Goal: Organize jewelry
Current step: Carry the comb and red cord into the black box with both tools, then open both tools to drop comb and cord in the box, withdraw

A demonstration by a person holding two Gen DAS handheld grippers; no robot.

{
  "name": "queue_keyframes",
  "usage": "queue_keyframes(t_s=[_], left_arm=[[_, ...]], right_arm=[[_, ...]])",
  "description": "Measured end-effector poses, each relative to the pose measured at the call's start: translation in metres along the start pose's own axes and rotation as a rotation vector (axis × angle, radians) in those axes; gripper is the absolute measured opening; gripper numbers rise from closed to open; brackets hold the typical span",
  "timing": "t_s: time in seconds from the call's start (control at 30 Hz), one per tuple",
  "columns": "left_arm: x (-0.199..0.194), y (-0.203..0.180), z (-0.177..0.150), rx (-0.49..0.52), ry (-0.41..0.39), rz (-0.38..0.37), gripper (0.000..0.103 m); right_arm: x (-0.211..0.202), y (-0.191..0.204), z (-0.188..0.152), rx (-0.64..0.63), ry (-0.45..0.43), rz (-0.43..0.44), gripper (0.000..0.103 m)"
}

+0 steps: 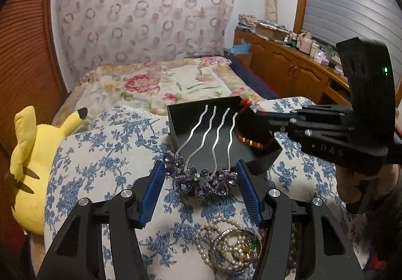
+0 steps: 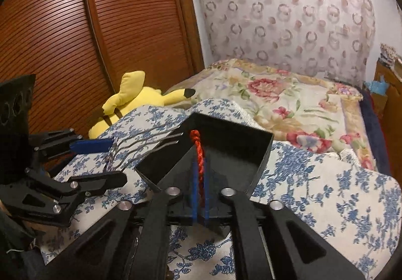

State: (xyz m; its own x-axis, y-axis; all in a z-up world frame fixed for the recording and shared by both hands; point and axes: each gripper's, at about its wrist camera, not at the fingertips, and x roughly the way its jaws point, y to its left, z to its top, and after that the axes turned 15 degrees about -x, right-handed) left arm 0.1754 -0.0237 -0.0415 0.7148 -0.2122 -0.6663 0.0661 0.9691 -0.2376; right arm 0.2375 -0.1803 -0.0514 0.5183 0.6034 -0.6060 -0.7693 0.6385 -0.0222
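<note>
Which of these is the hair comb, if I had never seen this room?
Find the black box on the blue-flowered cloth. The hair comb lies over its near edge, prongs inside. Only it has purple stones and four wavy silver prongs.

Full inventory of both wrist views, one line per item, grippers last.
Box: 1, black, open, on the blue-flowered cloth.
Hair comb: 1, silver prongs with purple gems; prongs lie over the box wall, gem end on the cloth between the left fingers.
Red cord bracelet: 1, red with orange beads, over the box at its right side.
Pearl necklace: 1, cream, heaped near the left gripper's base with a metal ring and other bits I cannot tell apart.
Cloth: 1, white with blue flowers, under the box.
Plush toy: 1, yellow, left of the cloth.
Bed cover: 1, floral, behind.
Left gripper: open around the comb's gem end.
Right gripper: shut on the bracelet's cord.
</note>
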Motion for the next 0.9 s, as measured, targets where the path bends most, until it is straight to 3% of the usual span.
queue_keyframes(t_s=[0.03,0.07,0.17,0.5,0.9], left_arm=[[0.001,0.000,0.002,0.001,0.001,0.002,0.056],[0.004,-0.001,0.004,0.003,0.003,0.006,0.056],[0.008,-0.001,0.010,0.006,0.005,0.013,0.056],[0.035,-0.012,0.027,0.025,0.024,0.020,0.056],[0.059,-0.019,0.023,0.049,0.062,0.035,0.057]], right_arm=[[0.002,-0.002,-0.001,0.001,0.001,0.001,0.044],[0.002,-0.003,-0.001,0.006,-0.003,0.000,0.059],[0.001,-0.011,-0.003,0.029,-0.018,0.003,0.060],[-0.015,-0.041,-0.016,0.079,-0.031,-0.099,0.060],[-0.012,-0.038,-0.015,0.063,-0.017,-0.107,0.060]])
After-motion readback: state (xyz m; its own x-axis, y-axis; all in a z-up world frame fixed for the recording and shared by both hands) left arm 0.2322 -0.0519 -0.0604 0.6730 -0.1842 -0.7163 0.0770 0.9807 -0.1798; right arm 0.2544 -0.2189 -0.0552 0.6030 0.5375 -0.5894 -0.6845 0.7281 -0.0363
